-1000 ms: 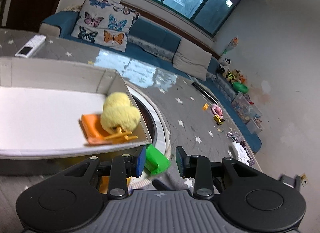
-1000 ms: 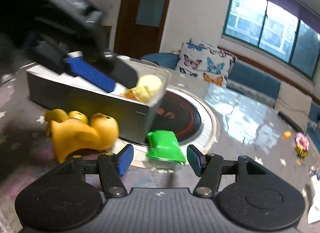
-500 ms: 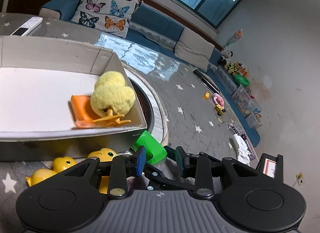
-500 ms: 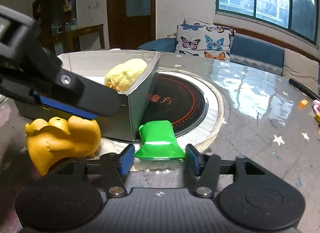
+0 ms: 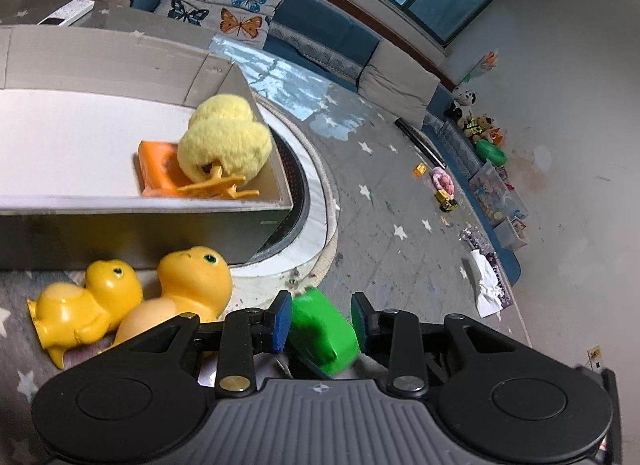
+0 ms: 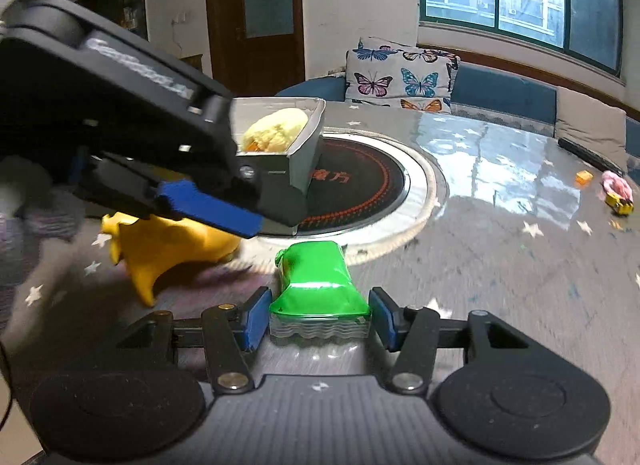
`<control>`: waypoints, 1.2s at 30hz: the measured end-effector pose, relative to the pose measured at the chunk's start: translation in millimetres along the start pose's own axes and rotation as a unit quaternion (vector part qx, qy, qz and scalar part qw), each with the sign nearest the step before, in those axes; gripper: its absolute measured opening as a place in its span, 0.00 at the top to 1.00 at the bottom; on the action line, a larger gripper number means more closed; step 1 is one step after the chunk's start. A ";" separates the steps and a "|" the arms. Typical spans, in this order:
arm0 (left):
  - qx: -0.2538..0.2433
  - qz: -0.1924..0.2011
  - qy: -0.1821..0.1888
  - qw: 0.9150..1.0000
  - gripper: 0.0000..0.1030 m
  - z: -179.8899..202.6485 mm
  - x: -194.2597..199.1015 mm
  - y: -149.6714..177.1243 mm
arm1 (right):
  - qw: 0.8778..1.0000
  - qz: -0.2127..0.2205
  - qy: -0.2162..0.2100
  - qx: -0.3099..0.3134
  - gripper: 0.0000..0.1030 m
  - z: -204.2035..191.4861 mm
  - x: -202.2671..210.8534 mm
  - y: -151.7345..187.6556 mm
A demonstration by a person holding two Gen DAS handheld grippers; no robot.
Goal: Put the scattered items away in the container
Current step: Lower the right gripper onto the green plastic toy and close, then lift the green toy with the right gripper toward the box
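I see the table [image 6: 500, 249] first — grey, star-printed, with a round black hob [image 6: 352, 189] set in a white ring near its middle. The box [image 5: 120, 221] stands partly on that hob, its near wall facing my left camera; inside, against the right end wall, lie a fluffy yellow chick [image 5: 224, 141] and an orange piece [image 5: 156, 169] under it. Just outside the box's near wall, on the table, the two yellow ducks [image 5: 132, 301] lie on their sides, touching each other.

My right gripper [image 6: 318, 321] sits low over the table with the green pouch [image 6: 316, 281] between its blue pads. The jaws are spread; each pad stands just beside a lower corner of the pouch, and I cannot tell whether either one touches it.

My left gripper [image 5: 320, 321] hangs above, jaws apart. In its own view the pouch [image 5: 320, 329] appears between its pads, but the right view shows that gripper [image 6: 208, 209] raised clear of it, over the ducks and in front of the box — grasping nothing.
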State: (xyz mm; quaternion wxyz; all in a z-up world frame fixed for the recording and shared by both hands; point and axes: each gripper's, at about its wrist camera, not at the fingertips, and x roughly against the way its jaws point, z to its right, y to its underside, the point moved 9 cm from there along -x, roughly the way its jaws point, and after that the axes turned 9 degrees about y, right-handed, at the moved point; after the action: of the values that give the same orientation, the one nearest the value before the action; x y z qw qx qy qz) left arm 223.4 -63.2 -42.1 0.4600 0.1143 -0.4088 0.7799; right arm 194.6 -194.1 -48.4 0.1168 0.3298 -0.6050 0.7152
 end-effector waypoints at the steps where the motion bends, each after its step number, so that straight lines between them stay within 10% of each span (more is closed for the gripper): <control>1: 0.002 -0.002 -0.001 1.000 0.66 -1.2 -1.1 1.7 | 1.000 0.000 -0.001 -0.001 0.48 -0.6 3.0 2.5; 36: -0.018 -0.048 -0.030 0.998 0.66 3.3 -20.5 33.2 | 1.000 0.015 0.005 0.022 0.50 -7.9 23.0 24.2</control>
State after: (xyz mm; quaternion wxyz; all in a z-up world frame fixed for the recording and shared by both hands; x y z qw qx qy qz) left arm 207.1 -86.5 -69.1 0.4860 0.1491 -0.4303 0.7459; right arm 160.9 -197.8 -53.8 0.1015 0.3194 -0.5934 0.7318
